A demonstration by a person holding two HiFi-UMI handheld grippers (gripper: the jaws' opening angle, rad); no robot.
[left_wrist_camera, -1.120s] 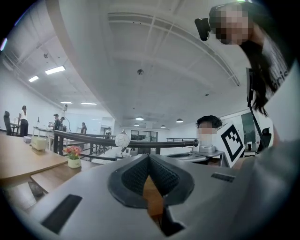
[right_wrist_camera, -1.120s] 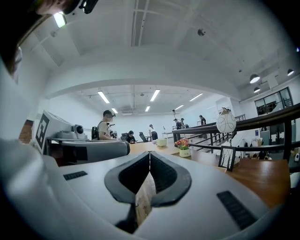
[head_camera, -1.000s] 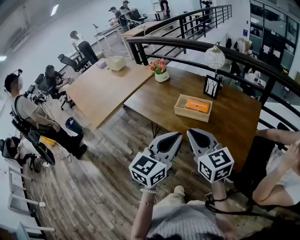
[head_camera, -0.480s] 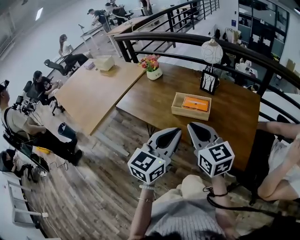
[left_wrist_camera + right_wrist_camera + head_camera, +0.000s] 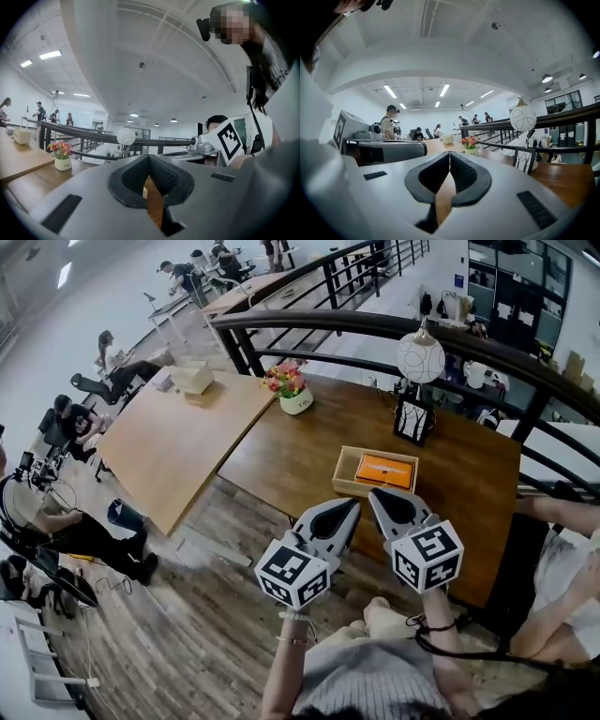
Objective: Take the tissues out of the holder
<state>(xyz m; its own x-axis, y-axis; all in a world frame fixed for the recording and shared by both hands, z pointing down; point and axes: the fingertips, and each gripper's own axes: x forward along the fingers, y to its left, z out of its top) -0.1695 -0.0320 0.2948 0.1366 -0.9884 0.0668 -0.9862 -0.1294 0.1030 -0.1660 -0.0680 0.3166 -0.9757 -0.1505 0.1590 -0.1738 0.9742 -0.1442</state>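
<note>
A shallow wooden holder (image 5: 349, 471) sits on the dark wooden table (image 5: 469, 484), with an orange tissue pack (image 5: 387, 470) lying flat inside it. My left gripper (image 5: 353, 505) hovers just short of the table's near edge, pointing at the holder, shut and empty. My right gripper (image 5: 374, 494) is beside it, its tip close to the holder's near rim, also shut and empty. In the left gripper view the left gripper's (image 5: 149, 157) black pads meet at the tip. The right gripper view shows the right gripper's (image 5: 449, 154) pads pressed together the same way.
Behind the holder are a framed picture (image 5: 412, 420), a white globe lamp (image 5: 420, 357) and a flower pot (image 5: 296, 399). A black railing (image 5: 375, 324) runs behind the table. A lighter table (image 5: 159, 437) adjoins on the left. A seated person (image 5: 562, 559) is at the right.
Both grippers have moved forward together towards the dark table, and the holder now lies much closer to their tips. Both stayed shut.
</note>
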